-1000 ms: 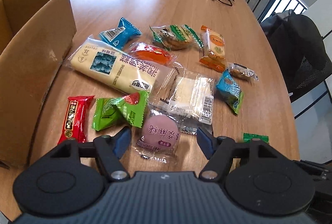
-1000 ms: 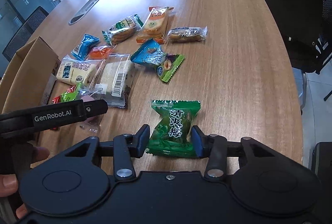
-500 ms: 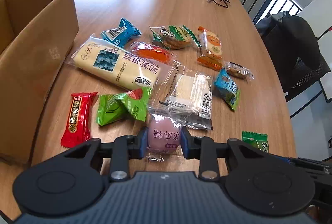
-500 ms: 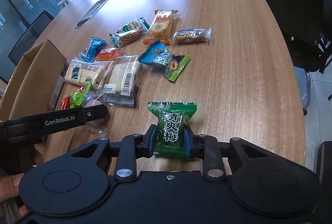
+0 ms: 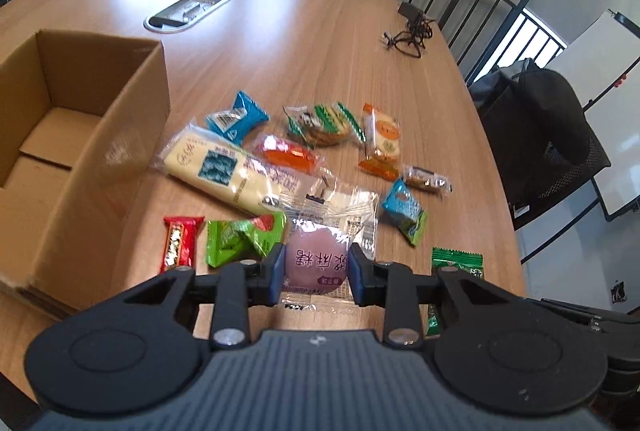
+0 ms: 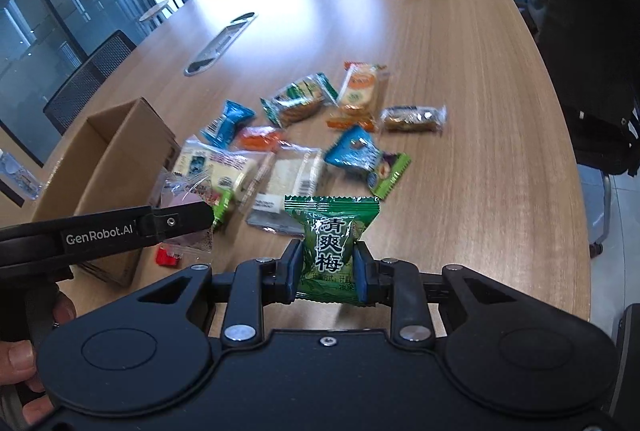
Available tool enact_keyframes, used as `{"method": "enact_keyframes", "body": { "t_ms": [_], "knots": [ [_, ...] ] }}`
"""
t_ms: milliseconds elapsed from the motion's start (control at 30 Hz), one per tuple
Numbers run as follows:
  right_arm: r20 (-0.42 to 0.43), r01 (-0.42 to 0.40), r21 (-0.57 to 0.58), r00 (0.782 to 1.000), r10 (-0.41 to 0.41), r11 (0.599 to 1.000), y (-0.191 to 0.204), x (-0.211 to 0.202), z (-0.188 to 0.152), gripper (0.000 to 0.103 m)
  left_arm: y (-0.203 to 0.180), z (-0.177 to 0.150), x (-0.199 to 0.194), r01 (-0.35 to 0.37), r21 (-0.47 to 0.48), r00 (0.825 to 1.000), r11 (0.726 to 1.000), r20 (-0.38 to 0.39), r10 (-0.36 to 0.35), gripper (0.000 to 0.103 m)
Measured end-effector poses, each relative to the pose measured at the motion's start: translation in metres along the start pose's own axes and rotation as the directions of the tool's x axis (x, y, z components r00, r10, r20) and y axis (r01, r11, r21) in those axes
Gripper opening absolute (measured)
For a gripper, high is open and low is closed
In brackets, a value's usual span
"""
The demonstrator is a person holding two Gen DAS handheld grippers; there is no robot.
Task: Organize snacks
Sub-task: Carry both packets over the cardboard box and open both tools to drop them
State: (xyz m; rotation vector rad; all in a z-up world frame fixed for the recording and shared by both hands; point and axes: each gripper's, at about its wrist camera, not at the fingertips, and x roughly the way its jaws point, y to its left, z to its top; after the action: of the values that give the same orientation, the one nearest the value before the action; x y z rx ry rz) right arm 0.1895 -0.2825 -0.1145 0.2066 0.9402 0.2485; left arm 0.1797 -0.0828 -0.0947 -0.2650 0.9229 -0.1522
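Left wrist view, left gripper [image 5: 315, 273]: jaws closed on the purple mochi packet [image 5: 316, 263], pads pressing both sides.
Left wrist view, purple mochi packet: held above the wooden table [image 5: 312, 43], in front of the scattered snacks.
Left wrist view, cardboard box [image 5: 84, 135]: open, at left, just beside the long cream packet [image 5: 228, 171] and the red candy bar [image 5: 180, 241].
Left wrist view, neighbours: green wedge packet [image 5: 240, 237] just left of the held packet.
Right wrist view, right gripper [image 6: 328, 273]: jaws clamped on the green plum candy packet [image 6: 330, 247].
Right wrist view, green plum candy packet: upright between the pads, clear of the table.
Right wrist view, left gripper: enters from the left, its packet partly hidden.
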Motion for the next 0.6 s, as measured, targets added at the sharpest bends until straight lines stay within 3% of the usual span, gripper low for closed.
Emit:
{"method": "enact_keyframes", "body": {
  "t_ms": [600],
  "knots": [
    [0.072,-0.067,-0.138,0.994,0.078,0.988,0.06,-0.025,0.04,0.026,0.032,0.037,-0.064,-0.008,-0.066,0.996,0.998,0.091,0.014,0.031]
  ]
}}
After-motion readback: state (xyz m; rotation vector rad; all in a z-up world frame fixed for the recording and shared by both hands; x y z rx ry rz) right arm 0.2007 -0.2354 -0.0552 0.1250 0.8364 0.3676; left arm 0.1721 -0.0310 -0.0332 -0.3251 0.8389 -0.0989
